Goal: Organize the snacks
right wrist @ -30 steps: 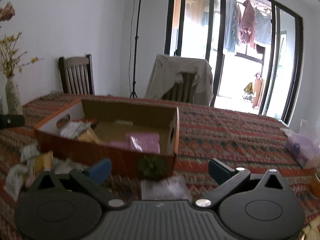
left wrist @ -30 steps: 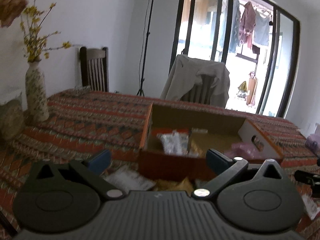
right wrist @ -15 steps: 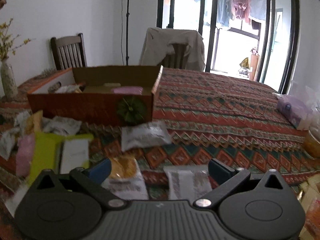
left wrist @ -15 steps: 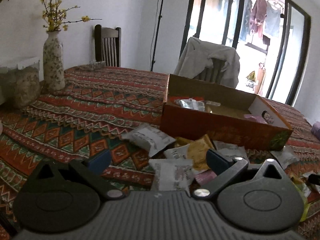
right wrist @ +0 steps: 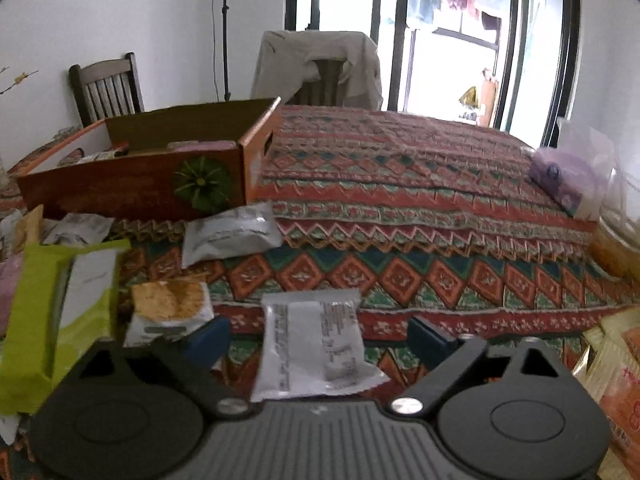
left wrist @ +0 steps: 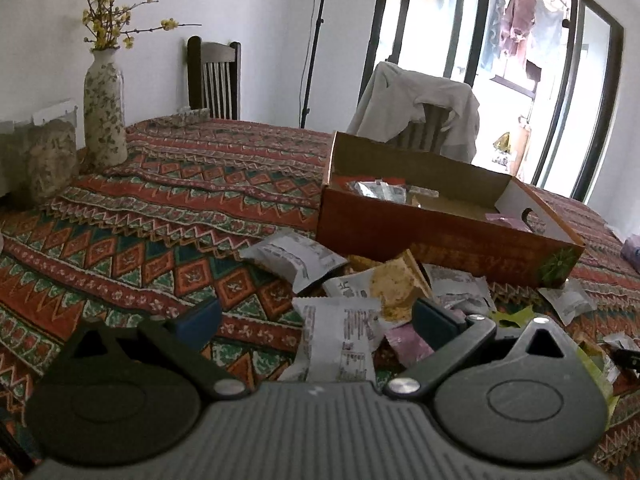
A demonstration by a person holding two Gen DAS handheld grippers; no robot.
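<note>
**Snacks and box on the patterned table**

My left gripper (left wrist: 316, 316): jaws apart, a white packet (left wrist: 340, 340) lying between them, unpressed. My right gripper (right wrist: 318, 338): jaws closing, a white wrapper (right wrist: 316, 352) between them, pads not touching it. The cardboard box (left wrist: 432, 232) stands just behind the loose snacks, a few packets inside. Only the left view shows the flower vase (left wrist: 105, 108) far left of the box; only the right shows a green carton (right wrist: 48, 312) and a purple bag (right wrist: 560, 176). The tablecloth (right wrist: 420, 208) is striped; chairs and glass doors stand behind the box.
</note>
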